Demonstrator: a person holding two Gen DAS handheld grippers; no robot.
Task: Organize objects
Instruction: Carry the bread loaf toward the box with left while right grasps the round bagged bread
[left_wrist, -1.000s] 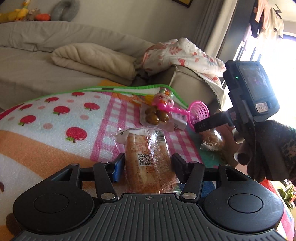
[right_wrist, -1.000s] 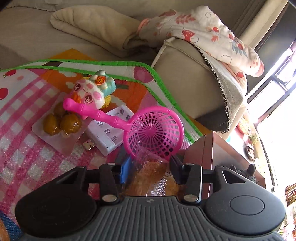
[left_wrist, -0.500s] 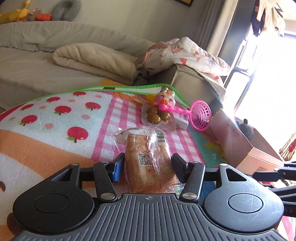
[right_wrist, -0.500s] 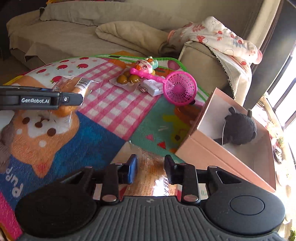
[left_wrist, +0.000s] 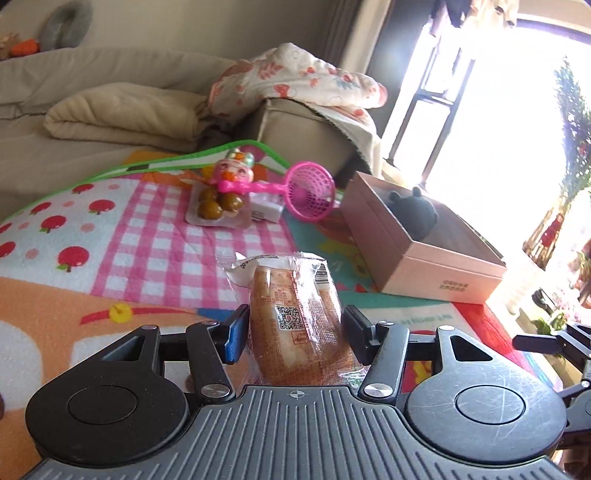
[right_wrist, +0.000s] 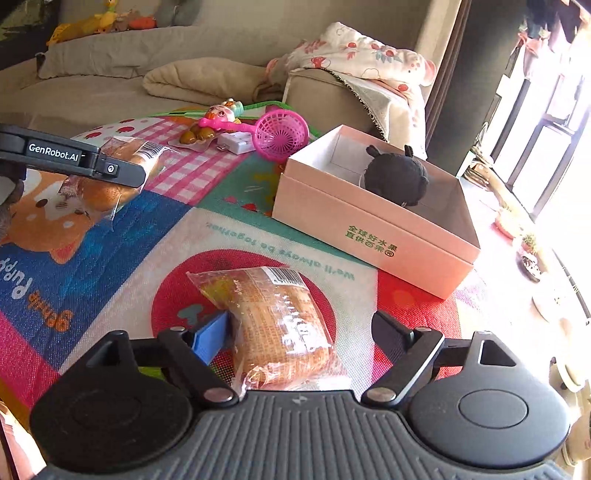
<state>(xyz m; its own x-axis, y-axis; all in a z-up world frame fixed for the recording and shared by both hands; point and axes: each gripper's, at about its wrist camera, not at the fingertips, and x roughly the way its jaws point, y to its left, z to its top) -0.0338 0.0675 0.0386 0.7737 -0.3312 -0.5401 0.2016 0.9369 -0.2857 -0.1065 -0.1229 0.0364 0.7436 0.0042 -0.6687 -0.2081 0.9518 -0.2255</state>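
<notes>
My left gripper (left_wrist: 293, 328) is shut on a wrapped bread packet (left_wrist: 295, 317) and holds it above the play mat; the same packet shows in the right wrist view (right_wrist: 110, 181). My right gripper (right_wrist: 299, 332) is open, and a second wrapped bread packet (right_wrist: 273, 328) lies on the mat between its spread fingers, touching the blue left pad (right_wrist: 208, 339). A pink open box (right_wrist: 369, 221) holds a black plush toy (right_wrist: 397, 177); the box also shows in the left wrist view (left_wrist: 424, 258).
At the mat's far end lie a pink toy net (right_wrist: 280, 134), a pink doll toy (right_wrist: 223, 114), a pack of brown balls (right_wrist: 194, 136) and a white box (right_wrist: 236, 142). A sofa with blankets (right_wrist: 192, 81) stands behind. A bright window is at the right.
My right gripper carried its bread packet back from the net to the near mat, set it down and opened. My left gripper lifted its packet and swung right toward the box.
</notes>
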